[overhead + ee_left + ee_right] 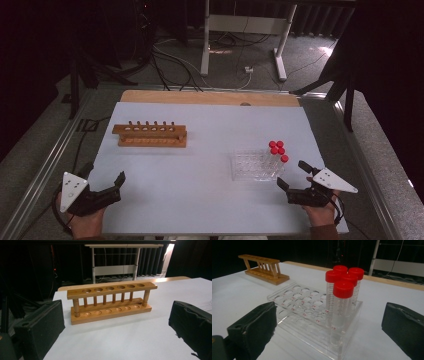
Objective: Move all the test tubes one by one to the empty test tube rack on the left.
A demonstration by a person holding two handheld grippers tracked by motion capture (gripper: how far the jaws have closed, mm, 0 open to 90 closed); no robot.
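Red-capped tubes (pixel 343 290) stood in the clear rack (pixel 299 302) just ahead of the right gripper's (pixel 295 177) fingers, spread apart and empty; the wooden rack (pixel 110 302) stood beyond the left gripper's (pixel 107 180) equally parted fingers.

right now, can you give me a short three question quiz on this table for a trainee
1. How many red-capped tubes stand in the clear plastic rack?
2. True or false: the wooden rack already holds a tube.
3. Which tool is nearer the clear plastic rack: A) the left tool or B) the right tool?

Key
1. Five, grouped at the end of the rack nearest the right tool.
2. False. All six holes are empty.
3. B. The right tool sits just beside that rack, jaws open with nothing between them; the left tool, also open, faces the wooden rack across bare table.
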